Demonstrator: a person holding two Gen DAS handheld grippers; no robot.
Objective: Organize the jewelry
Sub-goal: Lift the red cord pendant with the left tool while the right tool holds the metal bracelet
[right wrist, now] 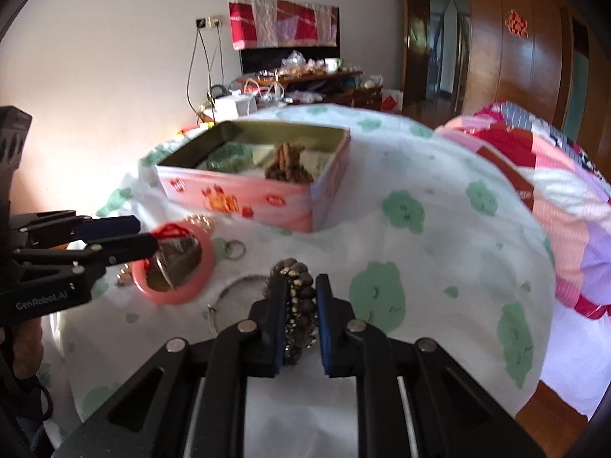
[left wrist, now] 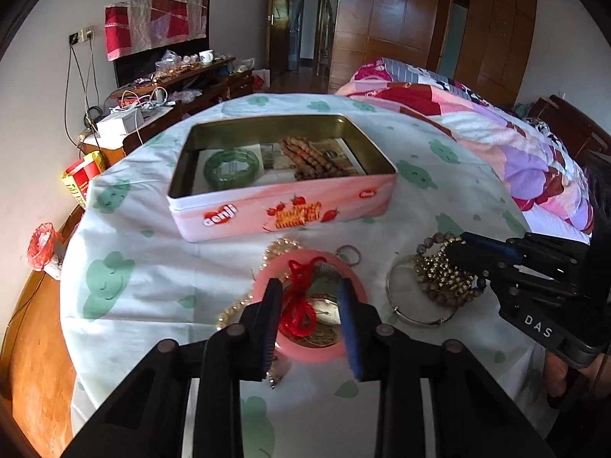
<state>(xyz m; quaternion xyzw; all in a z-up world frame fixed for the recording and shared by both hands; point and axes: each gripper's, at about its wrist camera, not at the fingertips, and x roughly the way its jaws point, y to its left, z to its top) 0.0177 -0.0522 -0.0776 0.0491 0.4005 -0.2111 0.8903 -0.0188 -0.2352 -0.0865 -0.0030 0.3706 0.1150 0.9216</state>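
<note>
Your right claw [right wrist: 299, 307] carries "DAS" on its side, your left claw [left wrist: 310, 313] reads "GenRobot.AI", and the pink tin [left wrist: 282, 210] ahead of both shows a white logo I can't read, over strawberry art.

Your left claw stands fairly wide, fingers either side of a red knotted cord [left wrist: 299, 297] inside the pink bangle [left wrist: 317, 355]; whether it pinches anything, I cannot tell. A watch face [left wrist: 326, 311] and gold chain [left wrist: 236, 309] lie in the same heap. Your right claw is narrow, clamped on the beaded bracelets [right wrist: 299, 305], with a thin silver bangle [right wrist: 225, 297] just to its left and a small ring [right wrist: 235, 248] further ahead-left.

The tin sits open straight ahead of both claws, a green bangle [left wrist: 231, 166] and brown beads [left wrist: 313, 158] already inside.

Everything rests on a round counter under a white cloth with green blotches [right wrist: 404, 210]. A patchwork bed [left wrist: 496, 122] runs off to the right, a cluttered sideboard [left wrist: 172, 87] stands against the wall beyond, and wooden wardrobes [left wrist: 401, 19] bear a red paper emblem.

Right of your right claw the cloth lies bare out to the counter's rim; the two claws are near each other.
</note>
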